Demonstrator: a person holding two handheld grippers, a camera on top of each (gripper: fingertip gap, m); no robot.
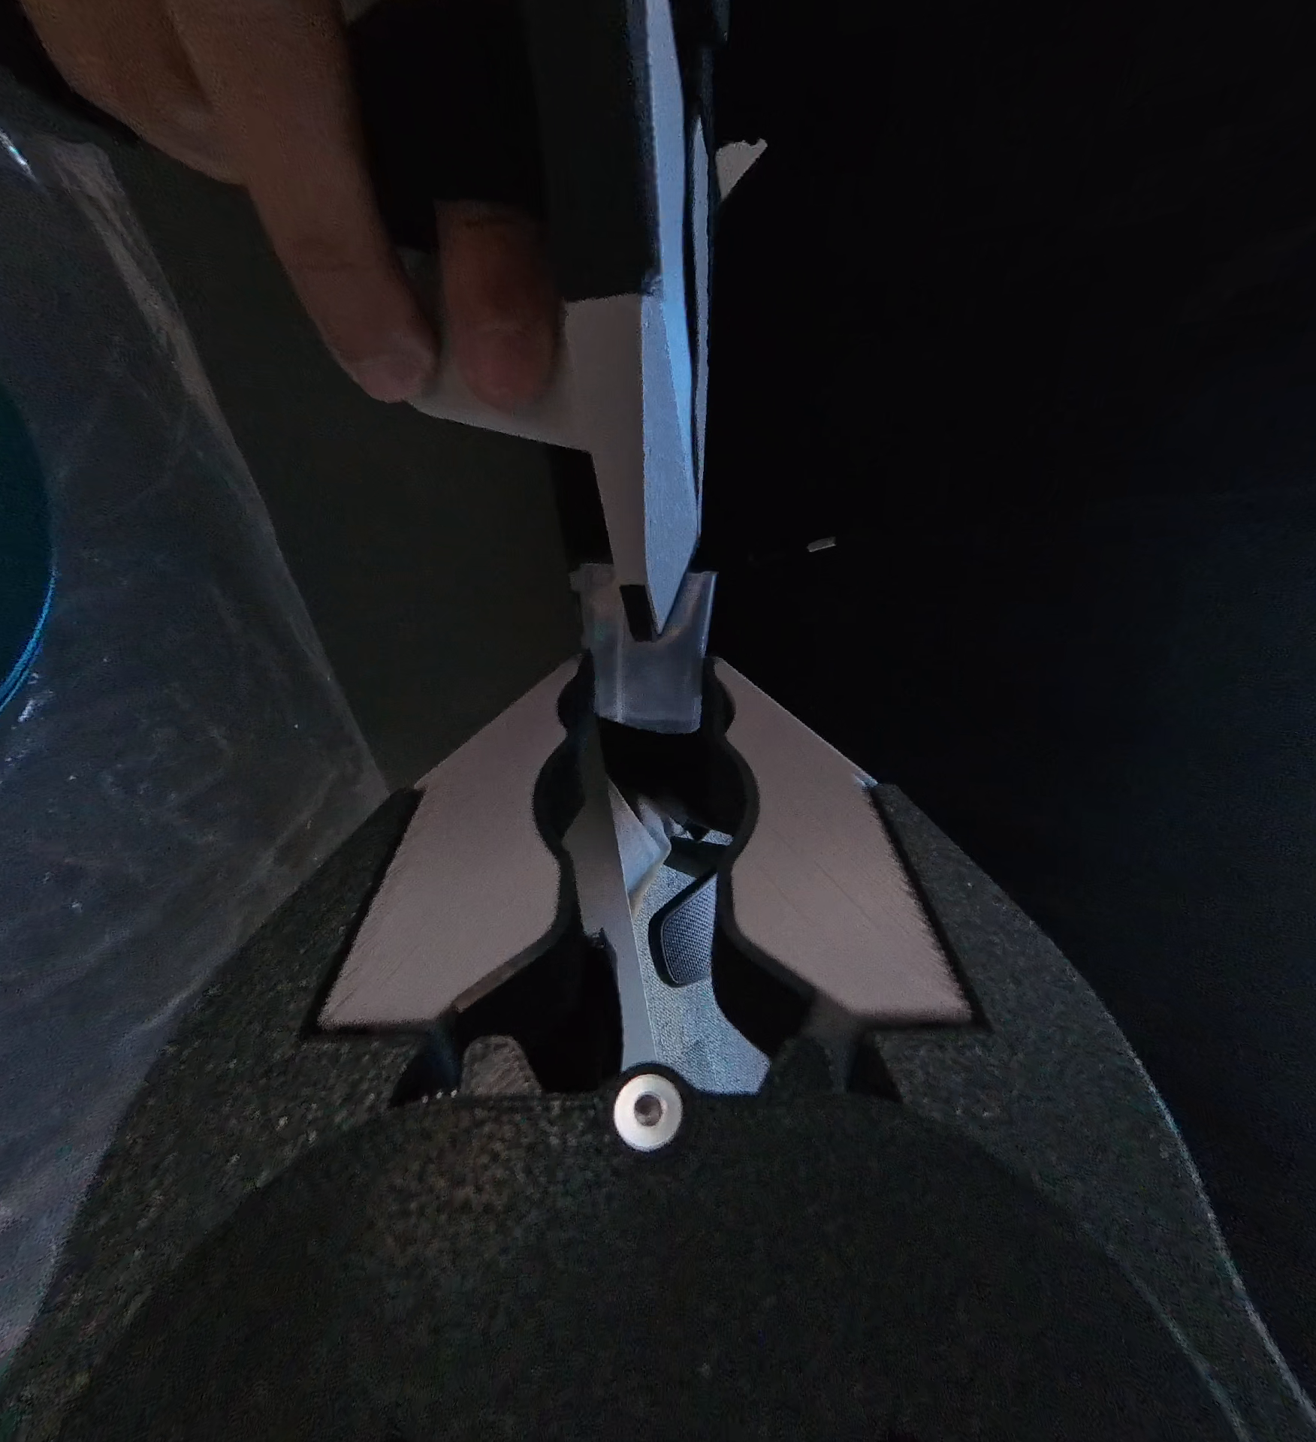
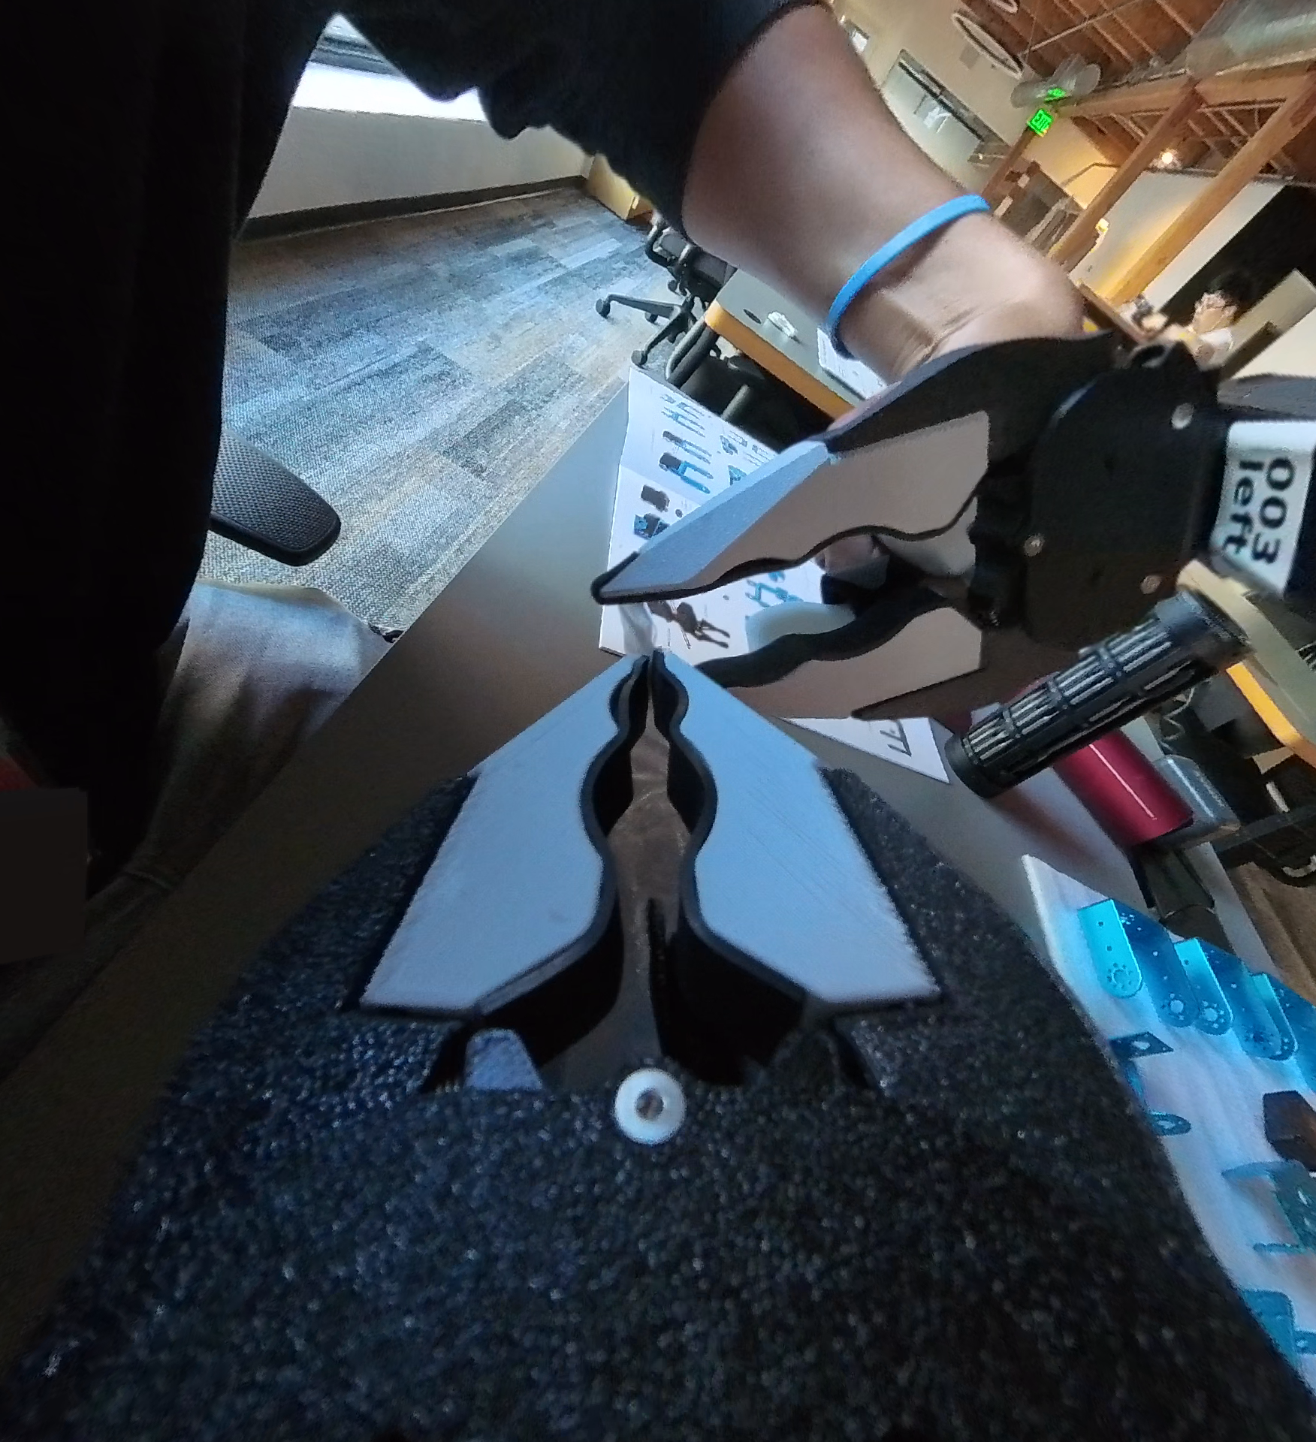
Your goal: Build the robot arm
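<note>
While the left wrist view is dim, it shows the left hand-held gripper (image 1: 649,690) with its two fingers parted around a small pale grey piece (image 1: 639,675) that sits between their tips. The piece seems to touch both fingers, but I cannot tell whether it is truly clamped. From above, the right hand-held gripper (image 1: 666,616) comes down with its fingers pressed together, its tips at the piece's notched top. A person's hand (image 1: 343,195) holds that gripper. A big dark rounded shape (image 1: 93,624) at the left is too dim to name.

Seen from the right wrist view, the right hand-held gripper (image 2: 649,663) is clenched, with nothing visible between its tips. Just beyond them the left hand-held gripper (image 2: 653,628) reaches in from the right, fingers apart, with a white piece (image 2: 795,624) against its lower finger. A printed paper sheet (image 2: 678,484) lies on the dark counter (image 2: 483,624) behind it. Blue metal brackets (image 2: 1217,1006) lie on a white sheet (image 2: 1053,882) at the right edge.
</note>
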